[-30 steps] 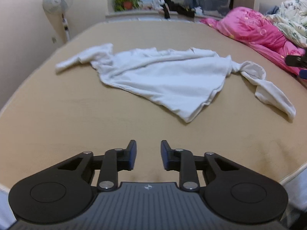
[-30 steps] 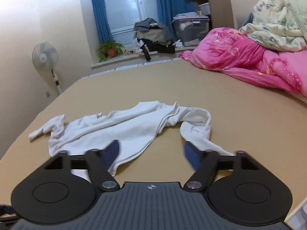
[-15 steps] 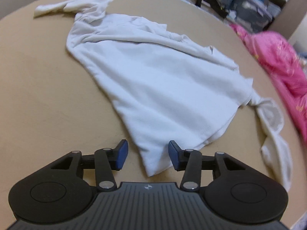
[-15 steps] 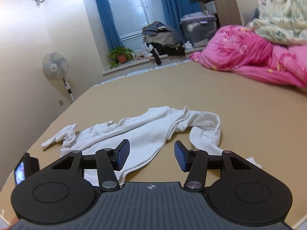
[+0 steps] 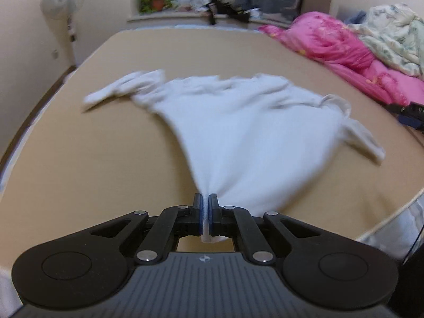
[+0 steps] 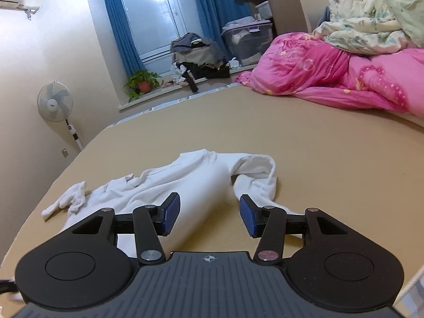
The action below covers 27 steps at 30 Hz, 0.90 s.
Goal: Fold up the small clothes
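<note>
Half a second ago the left tongs (image 5: 206, 206) stood apart on either side of the white shirt's (image 5: 246, 135) near corner; now they have closed and are clamped on that corner, with a bit of cloth poking out behind the blue pads. From the pinched corner the shirt fans out wide over the tan bed (image 5: 79, 164), its far part blurred in the left view. One sleeve (image 5: 124, 87) trails off to the left, another (image 5: 363, 137) hangs toward the right near the bed's edge.

The right tongs (image 6: 210, 214) are apart, gripping nothing, low over the bed's near edge, with the shirt (image 6: 190, 180) lying just ahead of them and partly between the pads. A looped sleeve (image 6: 258, 169) curls beside the right pad.

Farther back on the right of the bed sits a rumpled pink quilt (image 6: 331, 76) with a pale flowered blanket (image 6: 371, 13) heaped on top. Beyond the bed, a potted plant (image 6: 143, 83), a pile of dark clothes (image 6: 198, 58) and a plastic box (image 6: 249, 39) line the window ledge between blue curtains (image 6: 119, 31). A standing fan (image 6: 55, 106) is by the left wall.
</note>
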Each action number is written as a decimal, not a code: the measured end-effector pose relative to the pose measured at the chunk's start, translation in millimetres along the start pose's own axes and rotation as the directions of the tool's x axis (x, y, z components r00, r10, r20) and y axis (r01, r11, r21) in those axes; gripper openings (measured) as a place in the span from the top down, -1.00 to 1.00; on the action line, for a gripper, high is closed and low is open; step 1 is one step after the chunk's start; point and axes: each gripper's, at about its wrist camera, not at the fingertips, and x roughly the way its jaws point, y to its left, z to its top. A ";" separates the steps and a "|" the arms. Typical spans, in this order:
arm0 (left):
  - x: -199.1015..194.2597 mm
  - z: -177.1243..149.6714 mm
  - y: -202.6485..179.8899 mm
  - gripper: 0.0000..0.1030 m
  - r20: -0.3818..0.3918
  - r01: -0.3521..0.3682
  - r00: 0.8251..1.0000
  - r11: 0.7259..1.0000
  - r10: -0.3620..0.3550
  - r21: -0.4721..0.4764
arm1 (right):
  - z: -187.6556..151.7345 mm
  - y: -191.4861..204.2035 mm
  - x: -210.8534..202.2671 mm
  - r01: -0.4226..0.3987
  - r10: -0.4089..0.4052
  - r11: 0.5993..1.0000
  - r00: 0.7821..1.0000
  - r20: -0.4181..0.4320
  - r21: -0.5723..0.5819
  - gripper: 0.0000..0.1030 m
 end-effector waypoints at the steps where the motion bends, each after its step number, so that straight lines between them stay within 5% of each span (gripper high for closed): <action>1: -4.6 -0.9 17.5 0.94 -0.012 0.029 1.000 0.998 -0.029 -0.053 | 1.1 -0.8 1.2 0.008 -0.008 1.000 1.000 -0.001 -0.003 -0.01; 4: -1.1 -9.8 36.6 0.94 0.008 0.023 1.000 0.999 -0.023 -0.023 | 3.0 -1.7 12.9 0.019 -0.019 1.000 0.999 -0.027 -0.002 -0.01; 8: 42.7 -22.2 59.4 0.93 -0.088 0.038 0.995 0.984 -0.054 -0.175 | 1.1 -5.2 43.4 0.029 -0.026 0.999 0.993 -0.119 0.022 -0.02; 13: 62.7 -9.5 69.0 0.39 -0.076 0.023 0.996 0.979 -0.040 -0.204 | -9.2 -7.6 91.7 0.043 -0.031 0.998 0.964 -0.263 0.040 -0.02; 18: 98.1 -10.3 60.7 0.33 -0.150 0.073 0.983 0.975 -0.105 -0.209 | -21.7 -13.2 143.0 0.075 -0.081 0.997 0.937 -0.341 -0.031 -0.03; 25: 106.4 -17.1 52.4 0.34 -0.139 0.129 0.978 0.974 -0.156 -0.189 | -40.3 -25.2 175.3 0.048 -0.045 0.999 0.896 -0.441 -0.004 -0.03; 27: 108.0 -19.5 47.4 0.34 -0.151 0.125 0.977 0.978 -0.151 -0.165 | -40.5 -21.9 171.4 0.019 -0.027 1.000 0.901 -0.432 -0.022 0.26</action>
